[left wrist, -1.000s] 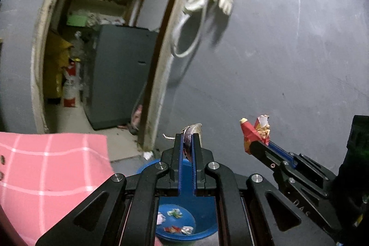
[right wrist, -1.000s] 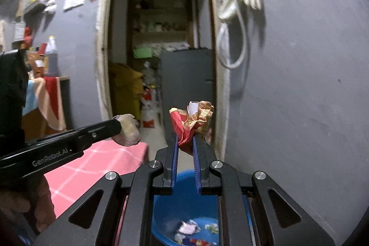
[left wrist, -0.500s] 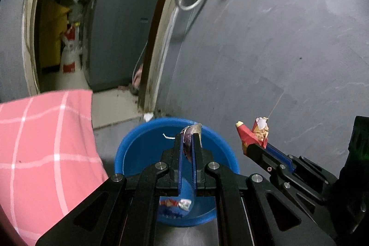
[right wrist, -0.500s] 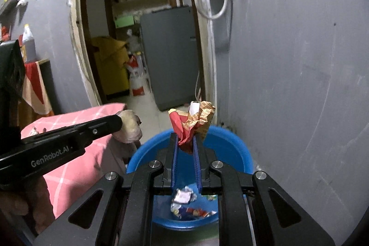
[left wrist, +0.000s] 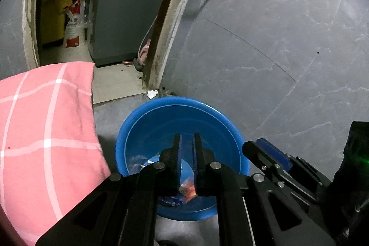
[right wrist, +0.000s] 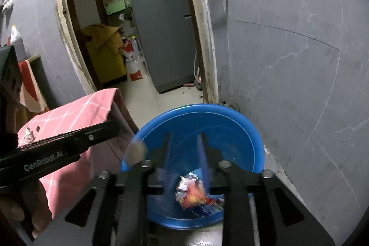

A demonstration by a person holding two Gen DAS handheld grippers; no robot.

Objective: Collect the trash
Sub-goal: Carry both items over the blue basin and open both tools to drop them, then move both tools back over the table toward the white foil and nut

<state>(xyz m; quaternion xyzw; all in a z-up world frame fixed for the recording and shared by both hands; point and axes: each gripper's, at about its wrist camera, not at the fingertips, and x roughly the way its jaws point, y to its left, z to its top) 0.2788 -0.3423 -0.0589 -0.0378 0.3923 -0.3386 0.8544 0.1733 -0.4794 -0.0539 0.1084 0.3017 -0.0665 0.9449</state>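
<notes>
You held both grippers over the blue basin (right wrist: 242,128), which sat on the floor at the foot of the grey wall (right wrist: 299,61), just beside the doorway. Your right gripper (right wrist: 184,149) had its jaws spread apart and empty, and the crumpled red wrapper (right wrist: 192,194) lay blurred below them, inside the basin at about 6 o'clock from its centre, among other scraps. Your left gripper (left wrist: 186,142) also had its jaws parted with nothing between them. In the right wrist view a blurred brownish lump (right wrist: 136,152) showed at the basin's 9 o'clock rim, right on the edge line. That lump was the risk: released so near the rim, it could have struck the lip and bounced onto the floor or against the pink checked cloth (left wrist: 46,130) hanging close by at 9 o'clock. Light, crumpled pieces drift, too, so any sideways sweep while letting go could have sent one wide of the basin.
</notes>
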